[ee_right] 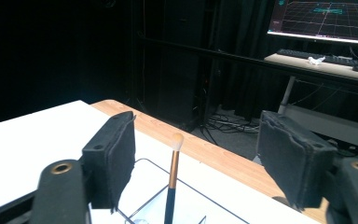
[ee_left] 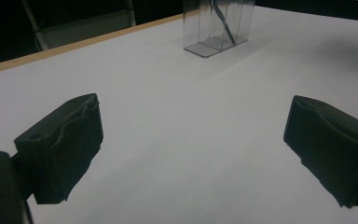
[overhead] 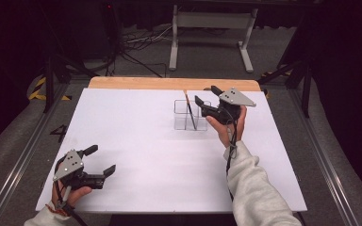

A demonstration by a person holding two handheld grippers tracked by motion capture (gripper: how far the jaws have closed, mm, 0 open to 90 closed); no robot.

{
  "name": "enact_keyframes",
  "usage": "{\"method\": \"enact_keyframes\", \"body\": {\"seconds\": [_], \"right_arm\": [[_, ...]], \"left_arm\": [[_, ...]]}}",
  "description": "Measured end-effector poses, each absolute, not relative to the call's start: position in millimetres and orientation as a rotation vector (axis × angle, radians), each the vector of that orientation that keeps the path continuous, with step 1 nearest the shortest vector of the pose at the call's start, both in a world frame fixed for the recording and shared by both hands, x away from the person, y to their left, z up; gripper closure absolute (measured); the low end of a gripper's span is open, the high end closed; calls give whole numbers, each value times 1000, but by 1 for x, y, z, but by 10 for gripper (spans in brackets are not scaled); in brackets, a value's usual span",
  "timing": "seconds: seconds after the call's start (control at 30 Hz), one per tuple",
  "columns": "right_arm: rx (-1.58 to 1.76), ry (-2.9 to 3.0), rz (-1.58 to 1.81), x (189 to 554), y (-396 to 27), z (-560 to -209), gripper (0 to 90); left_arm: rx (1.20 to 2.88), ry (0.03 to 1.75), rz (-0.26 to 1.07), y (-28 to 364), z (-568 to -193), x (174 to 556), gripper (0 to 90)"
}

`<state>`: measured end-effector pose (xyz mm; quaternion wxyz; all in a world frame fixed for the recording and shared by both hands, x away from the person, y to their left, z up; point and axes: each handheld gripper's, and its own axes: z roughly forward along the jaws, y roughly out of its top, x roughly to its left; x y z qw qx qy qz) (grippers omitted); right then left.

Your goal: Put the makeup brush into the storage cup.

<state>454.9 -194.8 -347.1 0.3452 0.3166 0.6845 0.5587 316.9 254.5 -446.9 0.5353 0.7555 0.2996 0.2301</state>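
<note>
A clear holder (overhead: pixel 185 115) with compartments stands right of centre at the far part of the white table (overhead: pixel 141 141). A make-up brush (overhead: pixel 189 109) with a copper ferrule and a pale tip leans upright in it. My right gripper (overhead: pixel 206 95) hovers just above and to the right of the holder, open. In the right gripper view the brush (ee_right: pixel 172 179) rises between the two pads (ee_right: pixel 114 156) without touching either, over the holder's rim (ee_right: pixel 147 198). My left gripper (overhead: pixel 102 159) rests open and empty at the near left of the table. The left gripper (ee_left: pixel 191 144) faces the distant holder (ee_left: pixel 200 32).
A wooden strip (overhead: pixel 169 83) runs along the table's far edge. Beyond it stand a white metal frame (overhead: pixel 212 28) and floor cables (overhead: pixel 141 42). A lit monitor (ee_right: pixel 326 18) and a keyboard (ee_right: pixel 317 55) sit on a desk in the right gripper view.
</note>
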Motion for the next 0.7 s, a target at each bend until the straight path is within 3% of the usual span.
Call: {"method": "enact_keyframes", "body": {"seconds": [0.33,0.7], "right_arm": [[858,1762,1396,450,-200,-347,124],[836,1759,1381,438,-205,-348,128]], "left_arm": [[1800,716,548,255,-447,317,53],[1793,719,554,254,-447,317,51]]}}
